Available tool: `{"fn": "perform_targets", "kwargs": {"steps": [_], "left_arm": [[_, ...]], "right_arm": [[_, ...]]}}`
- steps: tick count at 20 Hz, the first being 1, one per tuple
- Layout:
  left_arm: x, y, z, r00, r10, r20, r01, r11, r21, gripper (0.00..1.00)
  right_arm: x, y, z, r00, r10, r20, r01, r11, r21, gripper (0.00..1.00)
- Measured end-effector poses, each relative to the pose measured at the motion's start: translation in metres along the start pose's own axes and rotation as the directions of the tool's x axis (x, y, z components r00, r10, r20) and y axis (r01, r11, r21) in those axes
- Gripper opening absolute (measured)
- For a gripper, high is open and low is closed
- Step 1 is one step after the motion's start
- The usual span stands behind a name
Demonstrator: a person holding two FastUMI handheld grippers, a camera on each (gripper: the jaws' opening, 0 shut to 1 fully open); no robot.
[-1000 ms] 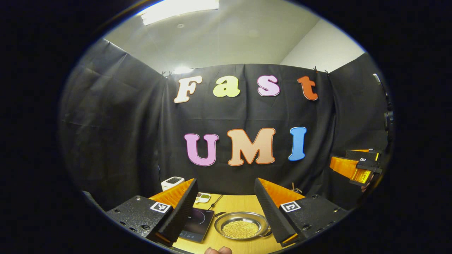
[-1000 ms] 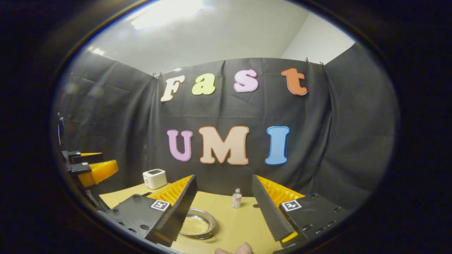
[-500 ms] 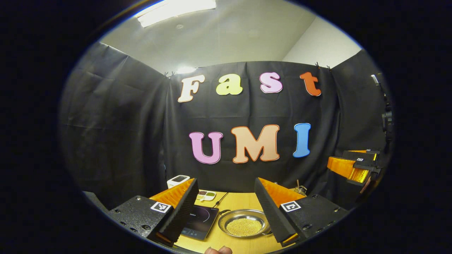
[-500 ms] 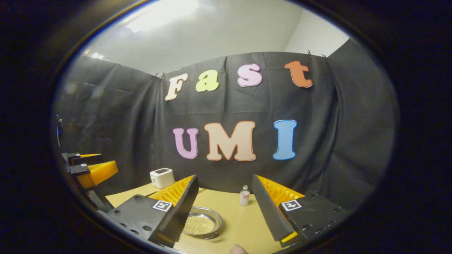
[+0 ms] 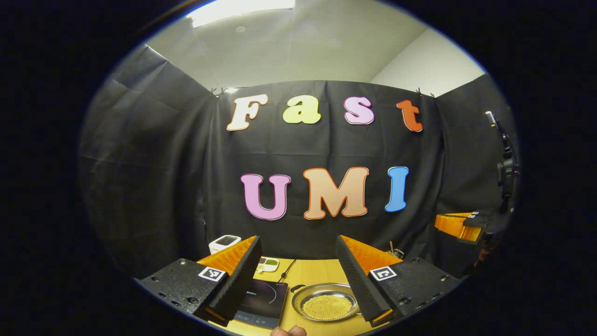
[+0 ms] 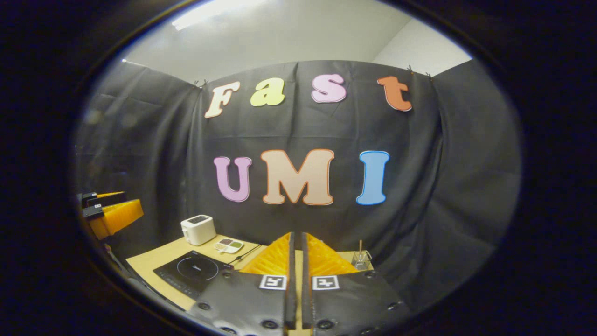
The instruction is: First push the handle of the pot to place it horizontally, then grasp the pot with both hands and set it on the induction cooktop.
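Your left tongs [image 5: 298,273] stand released, their two ribbed orange fingers [image 5: 232,255] faced with black serrated foam and spread wide above the pale wooden bench [image 5: 317,270]. Between them sits the one shallow round steel pot [image 5: 326,303], holding a bed of small yellow beads, just right of the single flat black glass induction cooktop [image 5: 261,297]. Behind the cooktop lie one small white tray [image 5: 268,264] and one boxy white plastic toaster [image 5: 224,242]. Your right tongs [image 6: 295,261] are clenched on nothing, pads pressed flat together; beside the cooktop [image 6: 191,270] in the right gripper view, one clear glass [image 6: 360,257] holds a thin stick.
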State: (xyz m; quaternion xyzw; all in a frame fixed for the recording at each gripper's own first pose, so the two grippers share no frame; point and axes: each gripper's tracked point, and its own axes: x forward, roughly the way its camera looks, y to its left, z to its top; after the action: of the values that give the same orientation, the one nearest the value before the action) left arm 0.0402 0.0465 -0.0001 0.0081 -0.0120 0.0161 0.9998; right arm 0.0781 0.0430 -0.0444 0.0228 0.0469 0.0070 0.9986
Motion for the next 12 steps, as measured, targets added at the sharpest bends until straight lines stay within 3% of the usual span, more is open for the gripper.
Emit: {"fn": "perform_targets", "kwargs": {"steps": [1,2,6,12], "left_arm": [[0.004,0.008,-0.001,1.0,-0.01,0.002,0.01,1.0,0.013,0.96],[0.007,0.014,-0.003,1.0,-0.021,0.004,0.021,1.0,0.016,0.96],[0.011,0.027,-0.017,0.997,-0.081,-0.01,0.081,0.997,-0.016,0.95],[0.021,0.046,-0.042,0.995,-0.078,-0.063,0.076,0.997,-0.023,0.96]], "right_arm": [[0.001,0.005,-0.006,1.0,-0.007,-0.018,0.007,1.0,0.007,0.1],[0.005,0.009,-0.015,0.999,-0.013,-0.045,0.013,1.0,0.006,0.0],[0.014,0.03,-0.052,0.986,0.025,-0.163,-0.017,0.998,0.055,0.03],[0.024,0.041,-0.108,0.951,0.055,-0.305,-0.018,0.992,0.124,0.0]]}}
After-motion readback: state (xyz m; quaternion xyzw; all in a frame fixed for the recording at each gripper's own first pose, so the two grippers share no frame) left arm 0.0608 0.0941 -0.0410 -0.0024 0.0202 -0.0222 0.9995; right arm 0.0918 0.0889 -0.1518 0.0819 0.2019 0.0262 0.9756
